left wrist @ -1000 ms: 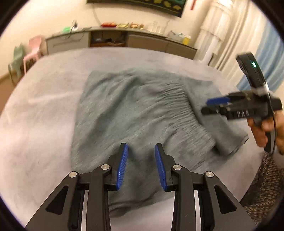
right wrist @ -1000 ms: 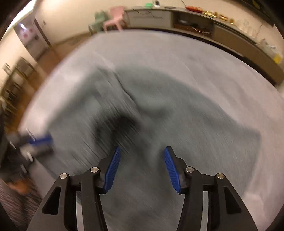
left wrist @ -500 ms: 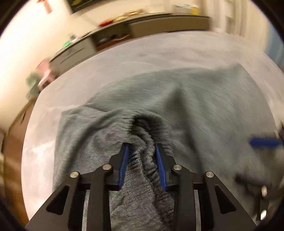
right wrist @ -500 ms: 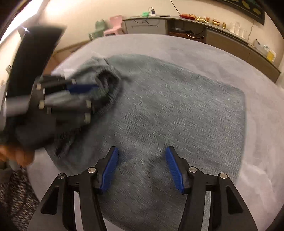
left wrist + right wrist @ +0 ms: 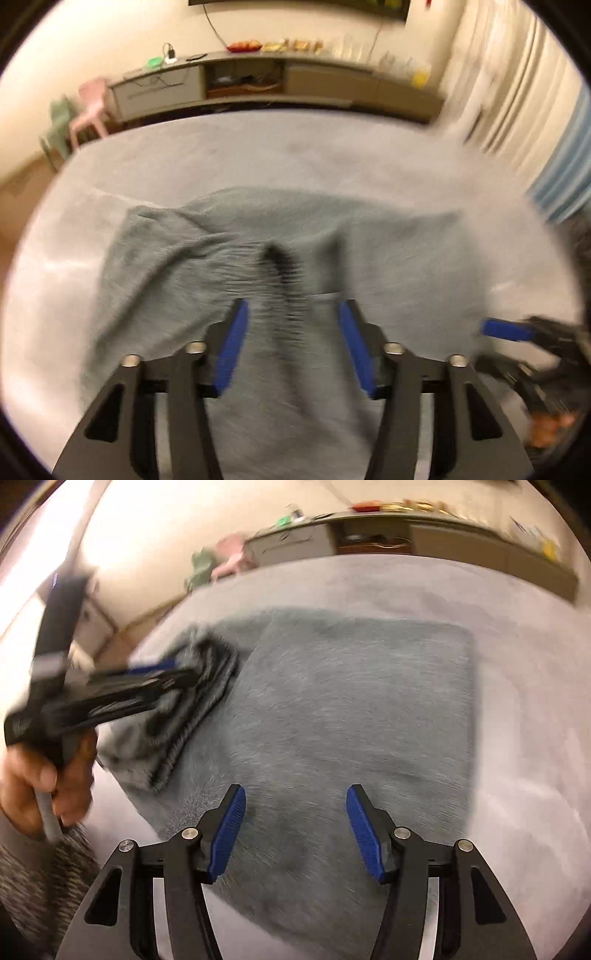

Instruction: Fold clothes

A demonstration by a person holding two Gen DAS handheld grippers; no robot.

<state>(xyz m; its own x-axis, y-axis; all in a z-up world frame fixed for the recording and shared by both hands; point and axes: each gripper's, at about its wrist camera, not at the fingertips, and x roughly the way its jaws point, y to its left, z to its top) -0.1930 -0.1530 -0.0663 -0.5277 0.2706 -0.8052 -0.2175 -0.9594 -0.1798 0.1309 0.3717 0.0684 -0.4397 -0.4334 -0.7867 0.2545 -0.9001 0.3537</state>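
Left wrist view: your left gripper (image 5: pixel 291 321) was opening, jaws apart over the grey garment's (image 5: pixel 388 251) ribbed waistband (image 5: pixel 280 273), pads clear of the cloth. The garment lay on the pale bed cover (image 5: pixel 258 155). Your right gripper (image 5: pixel 506 330) showed blurred at the right edge.

Right wrist view: your right gripper (image 5: pixel 295 812) was opening too, nothing between its jaws, above the garment (image 5: pixel 351 709). No containers with visible contents.
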